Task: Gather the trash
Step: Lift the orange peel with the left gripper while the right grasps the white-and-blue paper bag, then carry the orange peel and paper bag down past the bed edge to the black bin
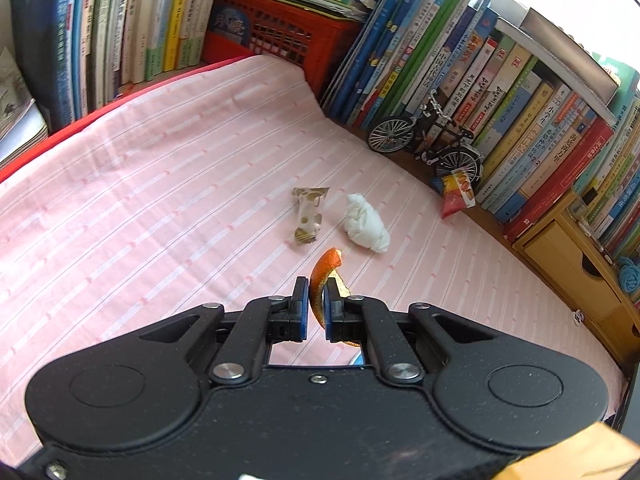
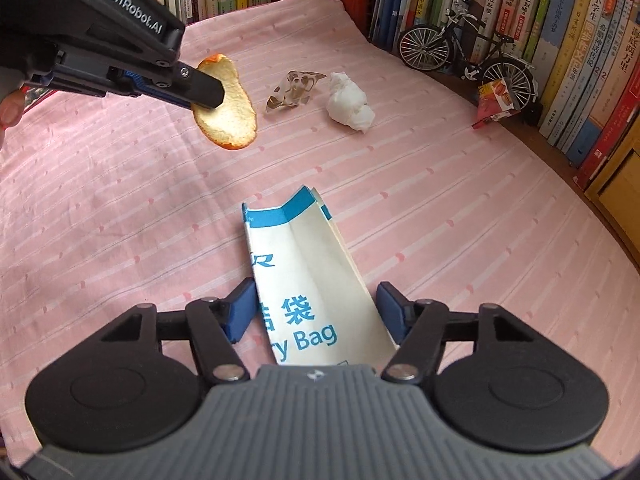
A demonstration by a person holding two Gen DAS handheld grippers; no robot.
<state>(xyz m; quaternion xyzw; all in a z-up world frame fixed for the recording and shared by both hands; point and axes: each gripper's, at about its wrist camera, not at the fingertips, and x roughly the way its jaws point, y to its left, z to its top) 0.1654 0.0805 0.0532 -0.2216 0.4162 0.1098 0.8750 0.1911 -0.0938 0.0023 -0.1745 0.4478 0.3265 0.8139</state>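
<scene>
My left gripper (image 1: 316, 300) is shut on a curled orange peel (image 1: 326, 268) and holds it above the pink cloth. In the right wrist view the left gripper (image 2: 212, 98) comes in from the upper left, and the peel (image 2: 232, 120) shows its pale inner side. Farther back on the cloth lie a crumpled spotted wrapper (image 1: 308, 214) (image 2: 294, 90) and a white tissue wad (image 1: 366, 222) (image 2: 350, 104). A white and blue paper bag (image 2: 308, 264) lies between the fingers of my open right gripper (image 2: 316, 312), its mouth pointing away.
A red snack packet (image 1: 456, 194) (image 2: 496, 102) leans against a toy bicycle (image 1: 432, 140) (image 2: 464, 46) at the right. Rows of books (image 1: 500, 92) and a red crate (image 1: 280, 28) border the pink-clothed table (image 1: 140, 200). A wooden drawer unit (image 1: 576, 272) stands at the right edge.
</scene>
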